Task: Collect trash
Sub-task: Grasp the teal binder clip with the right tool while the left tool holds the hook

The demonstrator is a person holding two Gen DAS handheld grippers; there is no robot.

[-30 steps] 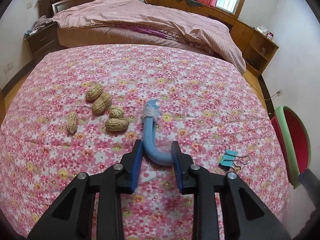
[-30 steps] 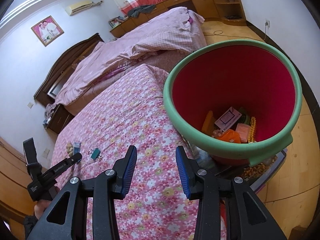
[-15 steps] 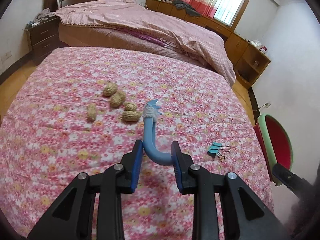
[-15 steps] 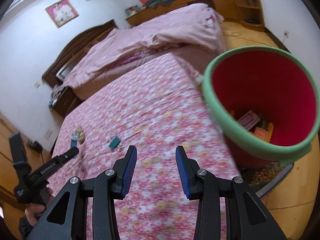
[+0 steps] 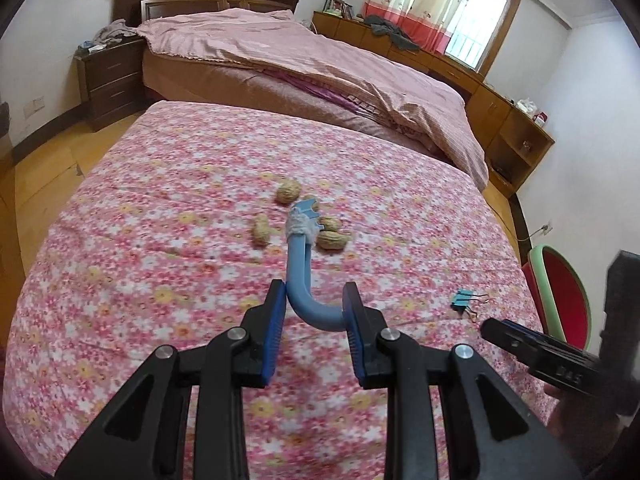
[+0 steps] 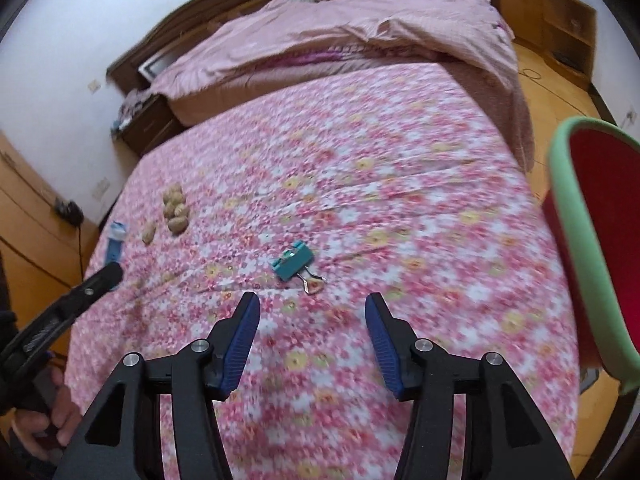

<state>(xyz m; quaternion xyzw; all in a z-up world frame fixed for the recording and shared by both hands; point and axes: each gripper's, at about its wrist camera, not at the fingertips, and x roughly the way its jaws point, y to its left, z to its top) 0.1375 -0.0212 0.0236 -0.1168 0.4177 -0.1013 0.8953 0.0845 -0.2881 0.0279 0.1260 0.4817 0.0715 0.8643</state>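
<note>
Pinching a blue hook [image 5: 299, 276], the left hand-held gripper [image 5: 314, 312] nears the red bin [image 5: 560, 284].

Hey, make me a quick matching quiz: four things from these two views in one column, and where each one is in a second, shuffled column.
Things:
1. blue hook
2. binder clip
3. peanuts
4. bin

Places:
A. lying alone on the floral cloth, just ahead of the right hand-held gripper
B. clustered on the cloth
C. beside the cloth's edge
D. clamped in the left hand-held gripper

Pairs: 1-D, 2-A, 3-B, 4-C
</note>
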